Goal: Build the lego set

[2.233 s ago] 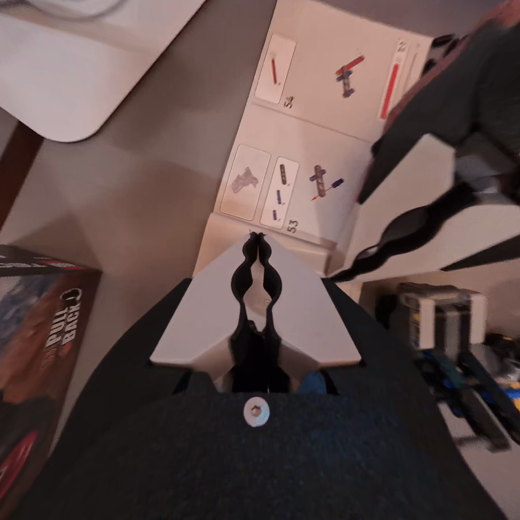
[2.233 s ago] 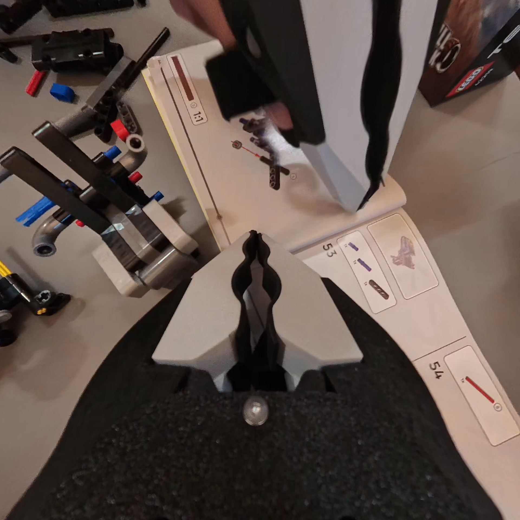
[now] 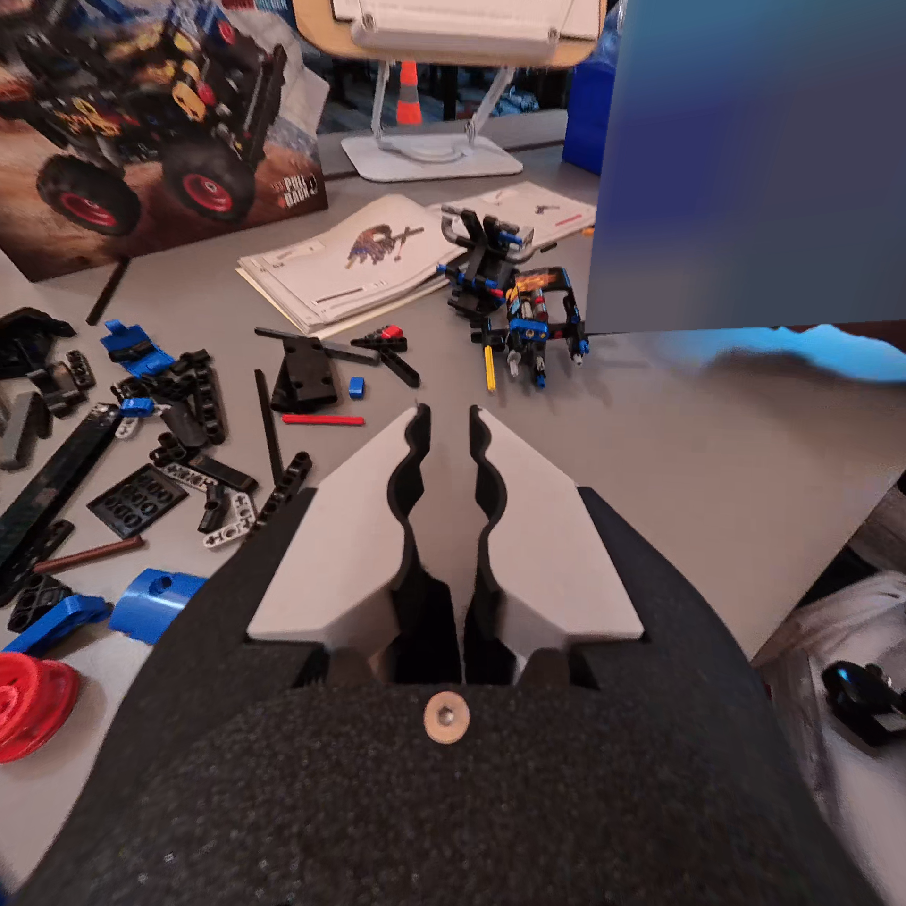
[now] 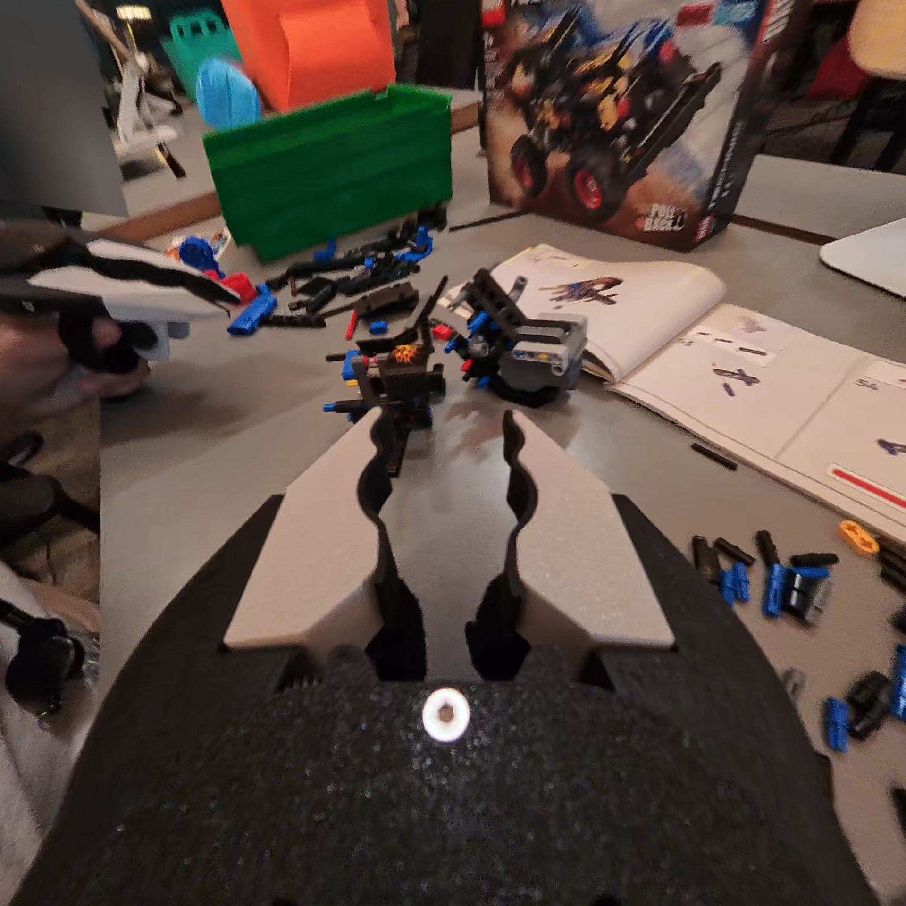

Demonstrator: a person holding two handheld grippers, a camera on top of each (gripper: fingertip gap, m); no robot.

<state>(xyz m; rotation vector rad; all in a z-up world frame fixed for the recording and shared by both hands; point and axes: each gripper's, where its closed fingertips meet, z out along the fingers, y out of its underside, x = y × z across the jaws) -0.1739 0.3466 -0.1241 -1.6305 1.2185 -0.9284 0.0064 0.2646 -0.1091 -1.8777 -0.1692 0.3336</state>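
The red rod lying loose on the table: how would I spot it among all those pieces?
Start at the big truck box standing at the back left, then come forward past the open booklet to the scatter of black parts. The red rod lies flat just ahead and left of the left hand-held gripper. It is the only long, thin, bright red piece there.

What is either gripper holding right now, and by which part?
Nothing is held. The left gripper and the right gripper are both open over the table, with nothing between their fingers.
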